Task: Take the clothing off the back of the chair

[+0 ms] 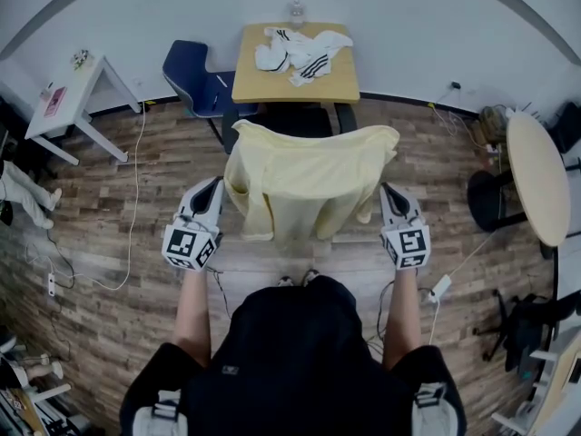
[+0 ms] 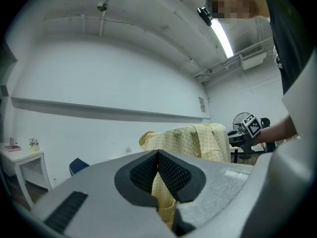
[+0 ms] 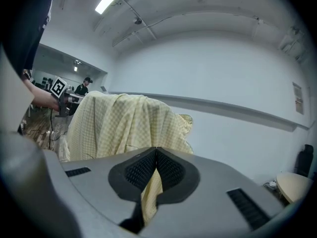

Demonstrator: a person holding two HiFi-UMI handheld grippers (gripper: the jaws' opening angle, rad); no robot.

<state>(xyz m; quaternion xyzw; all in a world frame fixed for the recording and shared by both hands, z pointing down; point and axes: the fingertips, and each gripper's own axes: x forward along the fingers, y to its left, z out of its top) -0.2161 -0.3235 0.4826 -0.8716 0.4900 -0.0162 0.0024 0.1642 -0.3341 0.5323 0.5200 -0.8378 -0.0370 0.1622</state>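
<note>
A pale yellow checked shirt (image 1: pixel 304 180) hangs spread out between my two grippers, in front of me. My left gripper (image 1: pixel 216 187) is shut on the shirt's left edge, and yellow cloth runs down between its pads (image 2: pixel 157 155). My right gripper (image 1: pixel 385 191) is shut on the right edge, with a fold of the shirt (image 3: pixel 124 123) pinched between its jaws (image 3: pixel 157 151). A dark chair (image 1: pixel 290 119) shows just beyond the shirt's top edge. I cannot tell whether the cloth still touches the chair.
A wooden table (image 1: pixel 259 84) beyond the chair carries white striped clothing (image 1: pixel 304 51). A blue chair (image 1: pixel 192 78) stands to its left, a white side table (image 1: pixel 68 94) far left, a round table (image 1: pixel 536 175) at the right. Cables cross the wooden floor (image 1: pixel 136 198).
</note>
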